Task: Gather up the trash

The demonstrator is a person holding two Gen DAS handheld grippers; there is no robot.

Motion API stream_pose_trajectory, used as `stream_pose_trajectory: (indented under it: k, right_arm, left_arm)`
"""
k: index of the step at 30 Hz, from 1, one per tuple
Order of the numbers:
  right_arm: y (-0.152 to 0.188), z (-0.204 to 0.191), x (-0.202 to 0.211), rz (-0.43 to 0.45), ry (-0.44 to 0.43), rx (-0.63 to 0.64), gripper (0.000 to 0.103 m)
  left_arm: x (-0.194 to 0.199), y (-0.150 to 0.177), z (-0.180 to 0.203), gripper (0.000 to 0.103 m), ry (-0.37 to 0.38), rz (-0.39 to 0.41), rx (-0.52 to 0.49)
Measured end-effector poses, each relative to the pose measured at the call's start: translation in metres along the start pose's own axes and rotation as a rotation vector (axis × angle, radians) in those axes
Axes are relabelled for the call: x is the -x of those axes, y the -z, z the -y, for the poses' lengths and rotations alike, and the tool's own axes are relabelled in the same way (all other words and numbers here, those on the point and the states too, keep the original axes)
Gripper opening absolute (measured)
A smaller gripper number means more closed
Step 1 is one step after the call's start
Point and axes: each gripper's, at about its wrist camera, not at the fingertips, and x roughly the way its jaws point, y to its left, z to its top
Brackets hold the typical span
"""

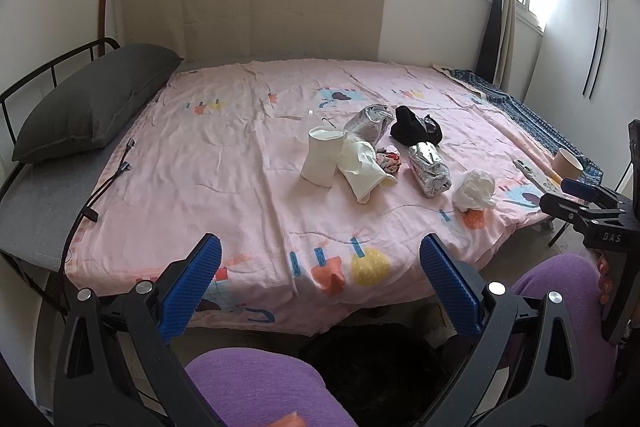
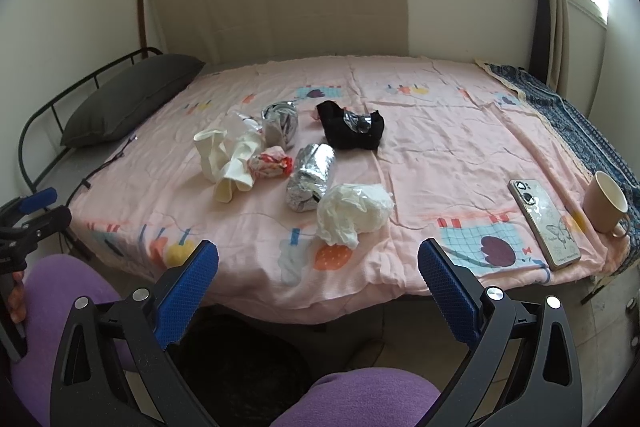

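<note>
Trash lies on the pink bedspread [image 1: 224,163]: a crushed white paper cup [image 1: 322,157], a cream crumpled cup [image 1: 362,163], a red-white wrapper [image 1: 390,161], two foil wraps [image 1: 430,169] [image 1: 368,123], a black bag [image 1: 416,127] and a crumpled white tissue [image 1: 476,189]. In the right wrist view the tissue [image 2: 352,213] is nearest, with a foil wrap [image 2: 312,175], wrapper [image 2: 270,163], white cups [image 2: 224,159] and black bag [image 2: 352,127] behind. My left gripper [image 1: 320,267] is open and empty at the bed's near edge. My right gripper [image 2: 318,269] is open and empty, short of the tissue.
A phone [image 2: 544,223] and a pink mug [image 2: 606,203] sit at the bed's right edge. A grey pillow [image 1: 92,99] and a black cable [image 1: 104,187] lie at the left. A dark bag [image 2: 240,367] sits on the floor between purple-clad knees [image 2: 360,399].
</note>
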Motion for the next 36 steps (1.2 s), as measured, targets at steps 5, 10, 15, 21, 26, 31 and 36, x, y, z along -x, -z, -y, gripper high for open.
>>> stream_pose_trajectory:
  k: [5,10,15,21,26,31,36]
  right_arm:
    - [-0.003,0.001,-0.006,-0.023,-0.015,-0.019,0.095]
    - [-0.011,0.0,-0.015,-0.04,-0.066,-0.04,0.095]
    - [-0.022,0.008,-0.033,-0.057,-0.098,-0.107,0.095]
    - [-0.032,0.022,-0.063,-0.087,-0.098,-0.174,0.095]
    - [-0.036,0.03,-0.095,-0.128,-0.088,-0.201,0.095]
    - [-0.037,0.041,-0.127,-0.16,-0.073,-0.218,0.095]
    - [-0.032,0.057,-0.157,-0.215,-0.086,-0.283,0.066]
  left_arm:
    - [0.0,-0.004,0.002,0.097,0.002,0.004,0.002]
    - [-0.007,-0.009,-0.001,0.097,0.042,-0.016,0.041]
    - [-0.023,-0.014,0.0,0.097,0.063,-0.047,0.066]
    - [-0.05,-0.022,0.004,0.097,0.1,-0.069,0.072]
    - [-0.074,-0.03,0.005,0.097,0.105,-0.08,0.069]
    - [-0.099,-0.036,0.002,0.097,0.107,-0.094,0.076]
    - [-0.125,-0.046,-0.006,0.097,0.138,-0.098,0.1]
